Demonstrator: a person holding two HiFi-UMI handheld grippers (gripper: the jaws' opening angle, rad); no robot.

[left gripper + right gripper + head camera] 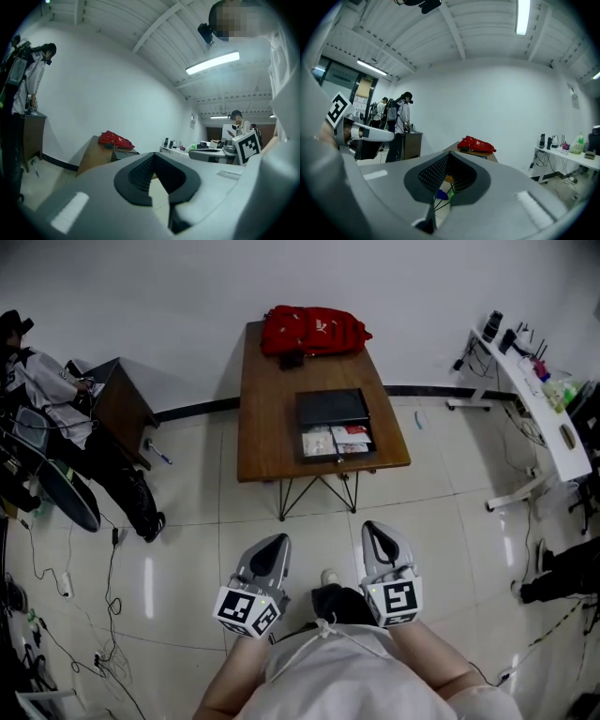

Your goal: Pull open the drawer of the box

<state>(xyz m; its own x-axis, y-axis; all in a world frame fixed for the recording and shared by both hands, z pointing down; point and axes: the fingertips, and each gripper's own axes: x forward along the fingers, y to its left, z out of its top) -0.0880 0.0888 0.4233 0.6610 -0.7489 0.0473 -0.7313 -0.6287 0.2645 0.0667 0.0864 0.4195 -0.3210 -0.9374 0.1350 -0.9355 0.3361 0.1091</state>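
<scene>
A black box (332, 409) sits on the wooden table (267, 427), also seen in the left gripper view (123, 153). Its drawer (338, 442) stands pulled out toward me, with papers and small items showing inside. Behind it lies a red bag (314, 329). Both grippers hover over the floor close to my body, well short of the table. The left gripper (275, 542) and the right gripper (375, 531) are shut with nothing between their jaws. The gripper views show the same closed jaws on the left gripper (157, 180) and the right gripper (447, 180).
A tiled floor separates me from the table. At left stand a dark cabinet (122, 409) and a person (37, 381), with cables (56, 615) on the floor. A white desk (539, 409) with bottles runs along the right.
</scene>
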